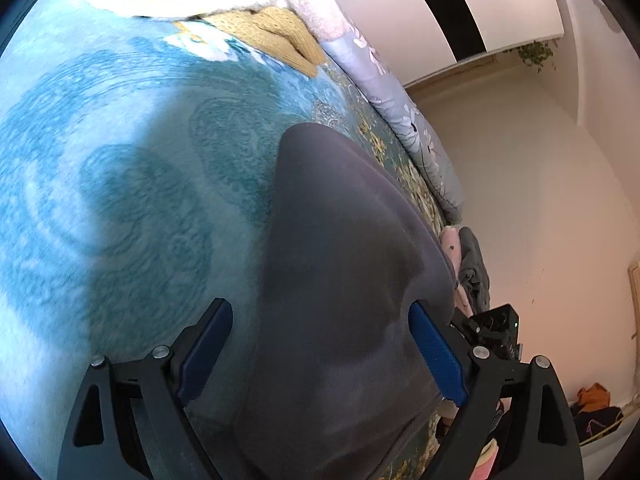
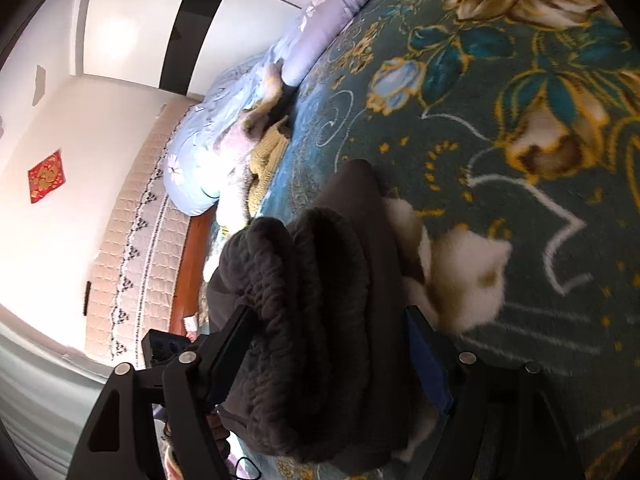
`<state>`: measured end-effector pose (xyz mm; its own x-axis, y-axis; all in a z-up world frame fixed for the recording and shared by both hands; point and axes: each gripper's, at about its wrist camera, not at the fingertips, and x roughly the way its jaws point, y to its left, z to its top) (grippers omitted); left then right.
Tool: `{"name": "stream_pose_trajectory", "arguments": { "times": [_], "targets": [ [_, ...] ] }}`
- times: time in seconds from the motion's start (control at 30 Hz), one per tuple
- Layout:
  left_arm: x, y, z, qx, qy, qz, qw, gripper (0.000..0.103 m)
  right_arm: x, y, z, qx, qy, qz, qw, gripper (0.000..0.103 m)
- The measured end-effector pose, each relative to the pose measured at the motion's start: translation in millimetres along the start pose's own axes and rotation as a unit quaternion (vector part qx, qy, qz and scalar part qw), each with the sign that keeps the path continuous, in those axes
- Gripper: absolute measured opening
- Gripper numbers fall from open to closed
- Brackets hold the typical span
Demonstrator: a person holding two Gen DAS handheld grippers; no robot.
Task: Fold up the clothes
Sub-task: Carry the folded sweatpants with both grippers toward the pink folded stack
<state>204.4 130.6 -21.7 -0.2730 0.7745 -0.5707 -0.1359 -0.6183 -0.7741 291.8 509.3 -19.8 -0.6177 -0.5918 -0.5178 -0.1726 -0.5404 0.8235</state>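
Letting go of the folded garment on the bed

Both claws stand released: the left claw (image 1: 320, 344) and right claw (image 2: 324, 340) straddle the dark grey garment (image 1: 340, 260), pads apparently clear. Best drawn straight back, so the fold isn't dragged. It lies stacked, ribbed edge showing, on the teal floral bedspread (image 1: 120, 180).

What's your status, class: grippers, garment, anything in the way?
Left gripper open, astride dark grey garment. Right gripper open around its bunched end. Yellow knit lies clear, far across floral blanket.
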Motion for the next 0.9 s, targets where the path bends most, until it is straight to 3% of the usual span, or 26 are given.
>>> {"name": "stream_pose_trajectory", "arguments": {
  "times": [0.13, 0.4, 0.67, 0.9],
  "targets": [
    [4.6, -1.7, 3.0, 0.002, -0.004, 0.01, 0.9999, 0.09, 2.7, -1.0, 1.9, 0.005, 0.007, 0.004, 1.0, 0.078],
    [0.4, 2.5, 2.7, -0.004, 0.0, -0.01, 0.9999, 0.09, -6.4, 4.4, 2.8, -0.018, 0.021, -0.015, 0.999, 0.078],
    [-0.3, -1.2, -2.1, 0.002, -0.002, 0.01, 0.9999, 0.09, 0.1, 2.0, -3.6, -0.007, 0.023, 0.015, 1.0, 0.077],
    [-3.1, -2.8, -7.5, -0.004, -0.012, 0.028, 0.9995, 0.089, -1.0, 8.0, -9.3, -0.023, 0.015, 0.006, 1.0, 0.072]
  ]
}}
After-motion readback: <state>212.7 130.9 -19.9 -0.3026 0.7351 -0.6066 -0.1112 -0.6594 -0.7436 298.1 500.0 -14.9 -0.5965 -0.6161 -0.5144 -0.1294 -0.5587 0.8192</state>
